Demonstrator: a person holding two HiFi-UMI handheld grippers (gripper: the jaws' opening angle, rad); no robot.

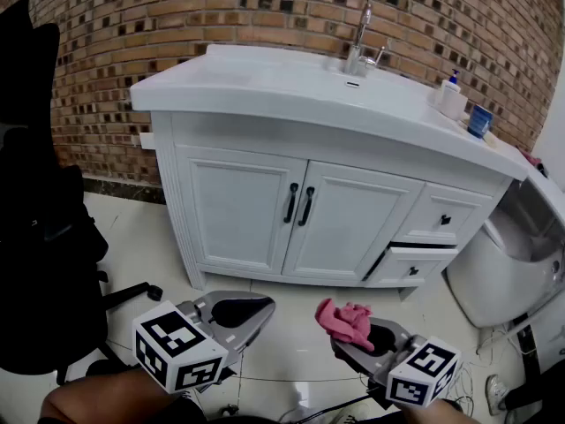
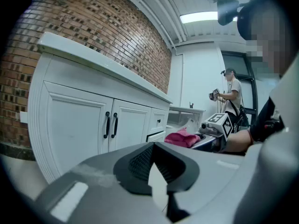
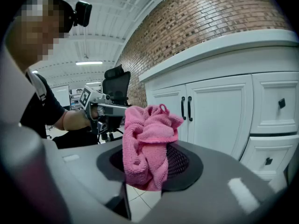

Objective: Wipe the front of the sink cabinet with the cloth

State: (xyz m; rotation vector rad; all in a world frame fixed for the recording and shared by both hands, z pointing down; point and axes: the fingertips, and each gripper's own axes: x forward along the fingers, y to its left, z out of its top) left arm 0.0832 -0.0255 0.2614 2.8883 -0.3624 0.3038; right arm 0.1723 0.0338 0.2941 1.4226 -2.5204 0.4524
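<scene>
The white sink cabinet (image 1: 238,206) stands ahead with two doors and black handles (image 1: 298,204). My right gripper (image 1: 360,332) is low over the floor in front of it, shut on a crumpled pink cloth (image 1: 346,319). In the right gripper view the cloth (image 3: 145,125) bulges up between the jaws of the right gripper (image 3: 148,148), apart from the cabinet doors (image 3: 210,111). My left gripper (image 1: 237,312) hovers at the lower left, shut with nothing in it. The left gripper (image 2: 154,146) points along the cabinet front (image 2: 74,125).
A black office chair (image 1: 40,237) stands at the left. The lower right drawer (image 1: 415,263) is slightly pulled out. A white rounded appliance (image 1: 512,254) sits right of the cabinet. On the counter stand a faucet (image 1: 360,47), soap bottle (image 1: 452,94) and blue cup (image 1: 478,120). Another person (image 2: 230,97) stands far off.
</scene>
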